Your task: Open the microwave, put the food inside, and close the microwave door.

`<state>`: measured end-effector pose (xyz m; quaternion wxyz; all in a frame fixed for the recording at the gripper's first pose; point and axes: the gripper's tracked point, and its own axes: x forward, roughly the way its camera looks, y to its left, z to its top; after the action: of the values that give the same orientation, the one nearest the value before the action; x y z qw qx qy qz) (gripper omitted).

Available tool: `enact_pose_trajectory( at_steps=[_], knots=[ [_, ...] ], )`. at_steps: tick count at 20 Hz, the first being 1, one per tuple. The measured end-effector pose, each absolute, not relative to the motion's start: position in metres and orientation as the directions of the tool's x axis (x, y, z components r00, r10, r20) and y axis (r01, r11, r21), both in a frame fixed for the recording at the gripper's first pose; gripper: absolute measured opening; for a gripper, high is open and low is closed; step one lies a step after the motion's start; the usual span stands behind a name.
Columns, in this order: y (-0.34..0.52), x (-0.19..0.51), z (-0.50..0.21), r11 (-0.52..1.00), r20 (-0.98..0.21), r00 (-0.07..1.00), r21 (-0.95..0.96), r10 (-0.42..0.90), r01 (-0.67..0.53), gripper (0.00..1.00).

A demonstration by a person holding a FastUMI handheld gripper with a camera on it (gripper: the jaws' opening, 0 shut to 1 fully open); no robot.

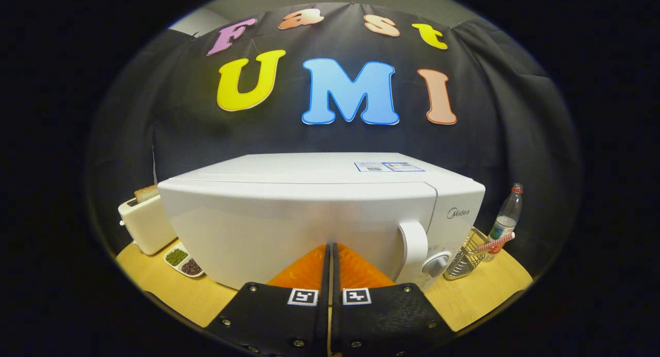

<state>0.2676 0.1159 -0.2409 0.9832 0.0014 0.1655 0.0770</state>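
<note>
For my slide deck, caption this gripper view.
Shut claw pressed against the closed white microwave door, left of its handle.

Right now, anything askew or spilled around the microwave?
Nothing stands out. The white microwave sits square on the wooden table, door shut; the gripper is closed, empty, against the door. No spills visible.

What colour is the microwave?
The microwave is white, clearest in the gripper view, just ahead of the shut gripper.

The camera rides on the gripper (330, 247), looking forward along its closed fingers, close to the microwave (309, 212) door.
</note>
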Motion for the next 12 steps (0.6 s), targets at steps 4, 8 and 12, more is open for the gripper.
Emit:
enact_pose_trajectory(
  at_steps=[4,8,12],
  knots=[
    [0.112,0.256,-0.218,0.990,-0.296,0.945,0.025,0.142,-0.141,0.03],
    [0.103,0.228,-0.184,0.991,-0.249,0.959,0.028,0.132,-0.129,0.03],
    [0.098,0.195,-0.154,0.993,-0.204,0.972,0.025,0.120,-0.118,0.03]
  ],
)
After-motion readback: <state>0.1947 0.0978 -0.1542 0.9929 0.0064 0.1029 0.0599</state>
